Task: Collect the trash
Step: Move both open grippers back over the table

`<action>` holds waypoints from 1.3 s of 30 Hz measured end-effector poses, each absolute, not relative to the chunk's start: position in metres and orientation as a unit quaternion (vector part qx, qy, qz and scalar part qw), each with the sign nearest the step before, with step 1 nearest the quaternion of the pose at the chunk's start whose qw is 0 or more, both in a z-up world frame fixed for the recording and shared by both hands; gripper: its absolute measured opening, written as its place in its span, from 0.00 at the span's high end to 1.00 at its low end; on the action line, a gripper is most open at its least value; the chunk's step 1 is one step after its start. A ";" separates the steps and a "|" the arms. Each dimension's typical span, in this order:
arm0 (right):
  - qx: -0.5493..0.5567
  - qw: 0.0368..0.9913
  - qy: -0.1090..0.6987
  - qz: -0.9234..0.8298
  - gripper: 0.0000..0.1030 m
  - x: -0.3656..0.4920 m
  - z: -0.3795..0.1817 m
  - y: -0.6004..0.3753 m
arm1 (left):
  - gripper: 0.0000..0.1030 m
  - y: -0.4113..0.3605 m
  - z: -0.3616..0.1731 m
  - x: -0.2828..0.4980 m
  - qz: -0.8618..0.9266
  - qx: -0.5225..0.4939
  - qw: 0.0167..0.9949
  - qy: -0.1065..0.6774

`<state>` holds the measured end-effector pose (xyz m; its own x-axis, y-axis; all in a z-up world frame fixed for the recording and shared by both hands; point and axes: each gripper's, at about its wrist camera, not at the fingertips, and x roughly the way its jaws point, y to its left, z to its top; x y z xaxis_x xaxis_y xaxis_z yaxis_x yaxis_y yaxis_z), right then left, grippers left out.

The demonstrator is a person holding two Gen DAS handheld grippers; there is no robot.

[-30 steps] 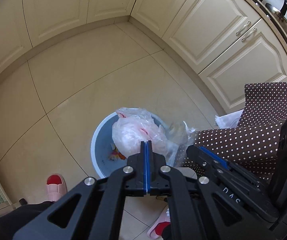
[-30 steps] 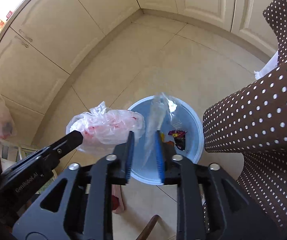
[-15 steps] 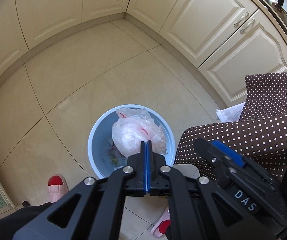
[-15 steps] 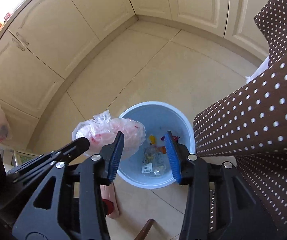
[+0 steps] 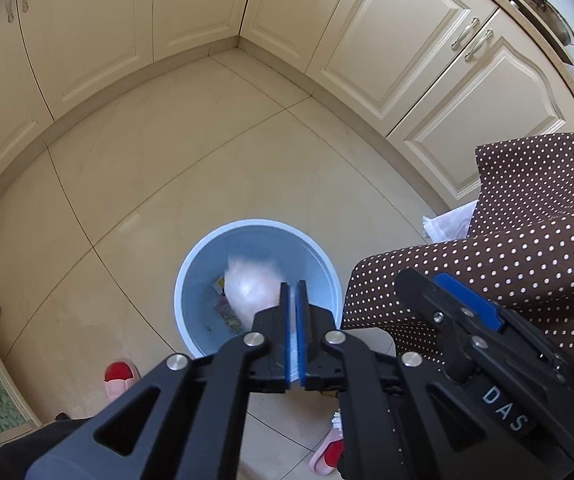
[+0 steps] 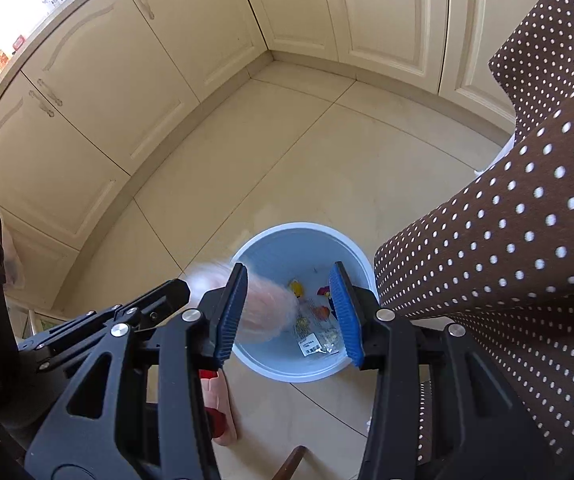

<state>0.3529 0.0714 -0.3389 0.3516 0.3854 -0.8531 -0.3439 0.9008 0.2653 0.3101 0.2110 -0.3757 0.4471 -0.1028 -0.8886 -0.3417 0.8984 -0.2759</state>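
A light blue waste bin (image 5: 207,256) stands on the tiled floor; it also shows in the right wrist view (image 6: 287,236). A pink-white plastic bag (image 5: 251,288) is blurred in mid-fall over the bin, free of my left gripper (image 5: 294,292), whose jaws stand slightly apart. In the right wrist view the bag (image 6: 267,308) drops past the bin's left rim. My right gripper (image 6: 287,280) is open and empty above the bin. Clear wrappers and small coloured scraps (image 6: 315,328) lie in the bin's bottom.
A table with a brown polka-dot cloth (image 5: 527,240) stands right of the bin, also in the right wrist view (image 6: 507,260). Cream cabinets (image 5: 387,40) line the walls. Pink-red slippers (image 5: 117,376) lie on the floor near the bin. A white cloth (image 5: 451,224) lies by the table.
My left gripper has opened slightly and let go of the pink bag, which now falls into the bin. My right gripper has opened wider; its clear wrapper lies in the bin.
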 end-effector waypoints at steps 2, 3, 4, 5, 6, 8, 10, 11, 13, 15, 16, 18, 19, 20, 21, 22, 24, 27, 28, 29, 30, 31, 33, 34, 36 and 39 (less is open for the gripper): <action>0.021 0.824 0.521 0.223 0.58 0.351 -0.334 0.070 | 0.79 0.211 -0.370 0.309 0.076 -0.212 0.827 0.515; 0.021 0.825 0.519 0.222 0.58 0.350 -0.331 0.069 | 0.77 0.212 -0.365 0.307 0.081 -0.210 0.830 0.510; 0.022 0.826 0.517 0.222 0.58 0.349 -0.329 0.068 | 0.77 0.212 -0.361 0.305 0.082 -0.208 0.832 0.508; 0.022 0.827 0.515 0.222 0.58 0.348 -0.326 0.067 | 0.77 0.212 -0.356 0.303 0.081 -0.208 0.834 0.505; 0.022 0.829 0.513 0.224 0.58 0.346 -0.323 0.067 | 0.77 0.213 -0.352 0.302 0.081 -0.207 0.835 0.504; 0.023 0.832 0.507 0.226 0.58 0.343 -0.314 0.065 | 0.77 0.213 -0.344 0.298 0.082 -0.205 0.839 0.498; 0.023 0.835 0.500 0.228 0.57 0.338 -0.306 0.063 | 0.77 0.213 -0.332 0.292 0.084 -0.205 0.843 0.490; 0.023 0.837 0.496 0.230 0.57 0.336 -0.300 0.062 | 0.76 0.214 -0.328 0.291 0.085 -0.204 0.845 0.487; 0.023 0.841 0.487 0.233 0.57 0.329 -0.289 0.061 | 0.76 0.214 -0.313 0.283 0.089 -0.202 0.851 0.476; 0.023 0.847 0.475 0.236 0.57 0.320 -0.272 0.058 | 0.75 0.215 -0.299 0.274 0.091 -0.200 0.857 0.466; 0.023 0.849 0.471 0.238 0.57 0.318 -0.266 0.058 | 0.74 0.215 -0.292 0.271 0.091 -0.199 0.860 0.461; 0.023 0.858 0.453 0.241 0.57 0.305 -0.246 0.053 | 0.73 0.210 -0.275 0.262 0.091 -0.195 0.868 0.447; 0.024 0.861 0.446 0.243 0.56 0.302 -0.236 0.052 | 0.72 0.207 -0.266 0.258 0.090 -0.193 0.872 0.441; 0.024 0.865 0.439 0.244 0.56 0.297 -0.228 0.051 | 0.72 0.204 -0.257 0.254 0.087 -0.191 0.876 0.435; 0.023 0.869 0.431 0.244 0.56 0.292 -0.219 0.047 | 0.71 0.200 -0.246 0.248 0.084 -0.189 0.881 0.426; 0.024 0.874 0.420 0.245 0.56 0.285 -0.207 0.042 | 0.71 0.195 -0.235 0.242 0.080 -0.185 0.885 0.419; 0.026 0.882 0.403 0.242 0.56 0.273 -0.190 0.030 | 0.70 0.186 -0.216 0.234 0.072 -0.179 0.894 0.404; 0.031 0.897 0.373 0.234 0.55 0.254 -0.159 0.006 | 0.68 0.165 -0.184 0.223 0.053 -0.166 0.909 0.380; 0.032 0.902 0.365 0.230 0.55 0.248 -0.151 -0.002 | 0.66 0.155 -0.173 0.219 0.044 -0.161 0.914 0.370; 0.035 0.909 0.351 0.222 0.55 0.240 -0.138 -0.015 | 0.65 0.148 -0.165 0.217 0.038 -0.157 0.917 0.365; 0.037 0.913 0.344 0.218 0.54 0.237 -0.133 -0.024 | 0.65 0.136 -0.154 0.214 0.026 -0.151 0.921 0.357; 0.040 0.920 0.331 0.208 0.54 0.229 -0.121 -0.040 | 0.63 0.125 -0.145 0.212 0.013 -0.147 0.924 0.352; 0.047 0.929 0.312 0.192 0.52 0.218 -0.105 -0.066 | 0.61 0.104 -0.130 0.211 -0.010 -0.138 0.928 0.345; 0.049 0.935 0.303 0.180 0.51 0.212 -0.097 -0.081 | 0.60 0.091 -0.123 0.211 -0.021 -0.132 0.931 0.340; 0.050 0.944 0.287 0.157 0.50 0.204 -0.085 -0.107 | 0.57 0.060 -0.112 0.214 -0.045 -0.114 0.934 0.336; 0.059 0.952 0.275 0.121 0.50 0.200 -0.074 -0.150 | 0.53 0.015 -0.103 0.226 -0.081 -0.092 0.931 0.343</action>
<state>0.2004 -0.1505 -0.0741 0.8200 0.2626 -0.5085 -0.1974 0.9638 0.1794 0.2260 0.0152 -0.1032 0.7519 -0.2140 -0.6236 0.0873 0.9699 -0.2275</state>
